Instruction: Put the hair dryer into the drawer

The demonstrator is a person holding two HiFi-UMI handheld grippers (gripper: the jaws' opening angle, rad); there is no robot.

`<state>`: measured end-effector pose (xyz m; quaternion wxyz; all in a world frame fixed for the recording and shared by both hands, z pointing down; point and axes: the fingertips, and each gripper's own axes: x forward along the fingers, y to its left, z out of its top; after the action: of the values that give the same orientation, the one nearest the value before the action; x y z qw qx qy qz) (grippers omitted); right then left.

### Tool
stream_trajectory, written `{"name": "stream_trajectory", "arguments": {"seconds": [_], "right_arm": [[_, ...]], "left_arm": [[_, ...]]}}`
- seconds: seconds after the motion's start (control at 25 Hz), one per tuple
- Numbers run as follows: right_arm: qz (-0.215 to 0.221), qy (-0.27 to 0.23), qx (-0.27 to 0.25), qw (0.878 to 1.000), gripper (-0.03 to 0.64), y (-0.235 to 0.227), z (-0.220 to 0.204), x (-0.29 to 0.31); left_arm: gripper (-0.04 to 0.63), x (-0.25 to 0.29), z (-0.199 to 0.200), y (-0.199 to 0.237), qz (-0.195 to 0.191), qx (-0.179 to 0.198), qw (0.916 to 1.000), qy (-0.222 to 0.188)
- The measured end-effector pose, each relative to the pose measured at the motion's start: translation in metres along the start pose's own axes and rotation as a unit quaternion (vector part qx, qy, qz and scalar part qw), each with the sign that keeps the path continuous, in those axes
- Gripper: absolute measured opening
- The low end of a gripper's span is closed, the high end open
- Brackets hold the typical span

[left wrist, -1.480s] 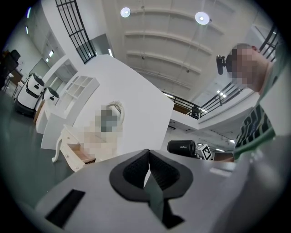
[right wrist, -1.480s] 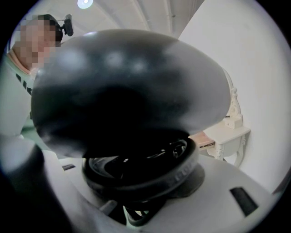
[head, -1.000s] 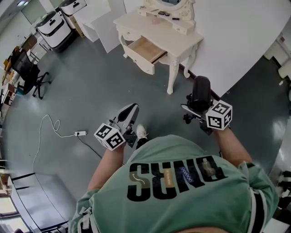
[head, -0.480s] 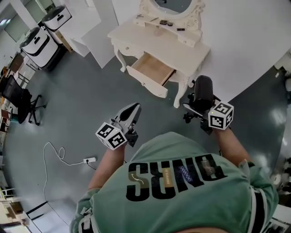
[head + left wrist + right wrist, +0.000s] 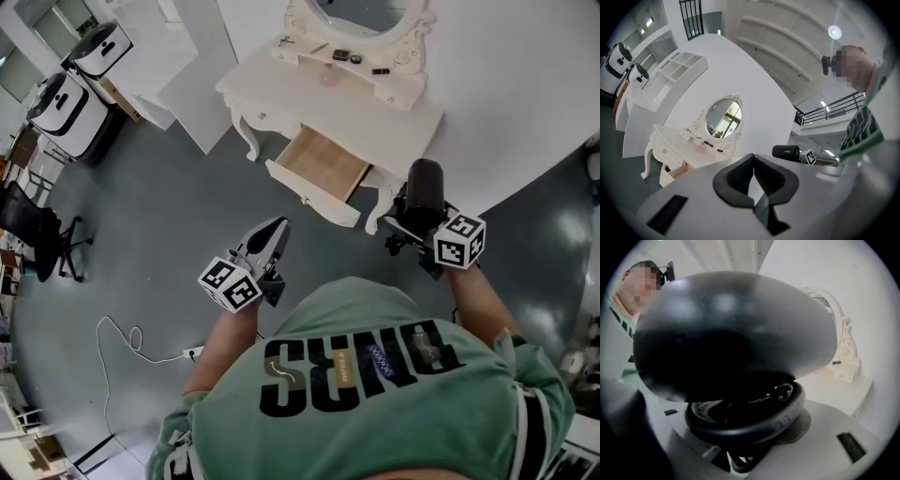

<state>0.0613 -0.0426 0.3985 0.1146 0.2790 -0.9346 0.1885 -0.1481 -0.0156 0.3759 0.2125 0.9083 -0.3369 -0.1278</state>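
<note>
Your right gripper [image 5: 411,220] clamps the black hair dryer [image 5: 422,190] in the air, just beside the right front corner of the dressing table [image 5: 366,103] and near its open drawer [image 5: 323,164]. Your left gripper [image 5: 270,234] hangs over the floor [image 5: 169,225], jaws pressed together on nothing.

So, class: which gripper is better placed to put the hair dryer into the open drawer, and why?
Right. The right gripper holds the hair dryer, with the open drawer just ahead. The left gripper is shut and empty.
</note>
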Motion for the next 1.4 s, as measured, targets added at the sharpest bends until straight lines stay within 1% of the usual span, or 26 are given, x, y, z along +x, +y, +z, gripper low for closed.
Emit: {"name": "stream_trajectory", "arguments": {"seconds": [0.2,0.36,0.44,0.64,0.8,0.88,1.04,1.2,1.4], "right_arm": [[0.016,0.004,0.010,1.000,0.218,-0.048,0.009,0.019],[0.042,0.000,0.005,0.999,0.218,-0.100,0.024,0.033],[0.059,0.003,-0.004,0.998,0.218,-0.127,0.034,0.040],[0.108,0.035,-0.011,0.994,0.218,-0.185,0.054,0.055],[0.123,0.063,-0.009,0.990,0.218,-0.223,0.056,0.072],[0.123,0.077,-0.004,0.989,0.218,-0.234,0.052,0.081],[0.109,0.100,-0.003,0.989,0.218,-0.242,0.048,0.099],[0.095,0.122,-0.008,0.988,0.218,-0.238,0.042,0.120],[0.090,0.152,-0.010,0.984,0.218,-0.225,0.033,0.157]], "left_arm": [[0.012,0.041,0.004,0.025,0.014,-0.003,0.9999,0.006],[0.012,0.084,0.003,0.048,0.038,0.010,0.9992,0.007],[0.012,0.109,0.005,0.058,0.053,0.015,0.9985,-0.001],[0.012,0.168,0.019,0.075,0.093,0.007,0.9953,-0.027],[0.012,0.207,0.027,0.090,0.108,0.009,0.9937,-0.029],[0.012,0.214,0.027,0.098,0.112,0.015,0.9934,-0.022],[0.012,0.214,0.030,0.123,0.116,0.015,0.9930,-0.014],[0.012,0.211,0.029,0.147,0.102,0.016,0.9947,-0.003],[0.012,0.203,0.029,0.181,0.085,0.024,0.9961,0.008]]}}
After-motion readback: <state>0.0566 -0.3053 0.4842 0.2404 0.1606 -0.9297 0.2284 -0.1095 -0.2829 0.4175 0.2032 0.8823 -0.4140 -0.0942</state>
